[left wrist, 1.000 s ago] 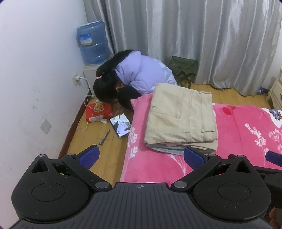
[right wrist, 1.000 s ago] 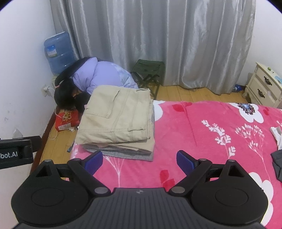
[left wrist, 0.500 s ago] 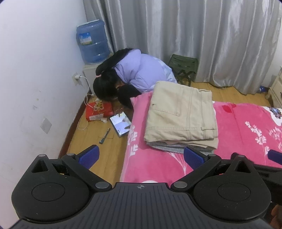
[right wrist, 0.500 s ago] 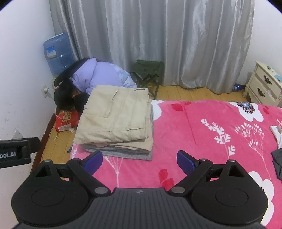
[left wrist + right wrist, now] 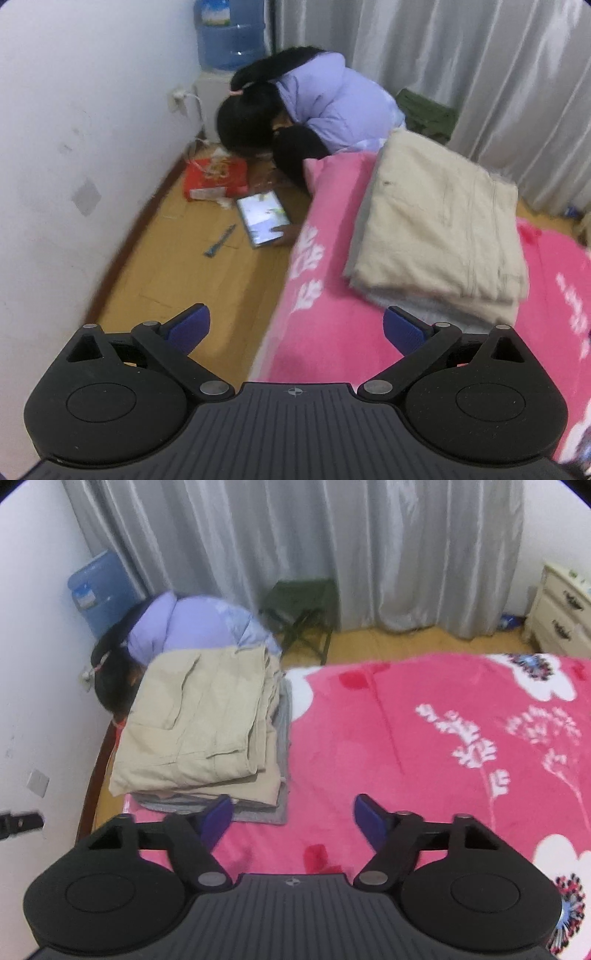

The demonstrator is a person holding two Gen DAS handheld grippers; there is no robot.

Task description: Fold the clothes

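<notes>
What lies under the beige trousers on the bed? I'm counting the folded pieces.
Under the beige trousers a grey garment shows at the edges, on the pink blanket. Anything else between them is covered.

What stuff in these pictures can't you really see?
- Clothes under the beige trousers: right wrist view, covered by them; only grey edges show.
- Tablet picture: left wrist view, too small and blurred.
- White dresser: right wrist view, cut off by the frame edge.
</notes>
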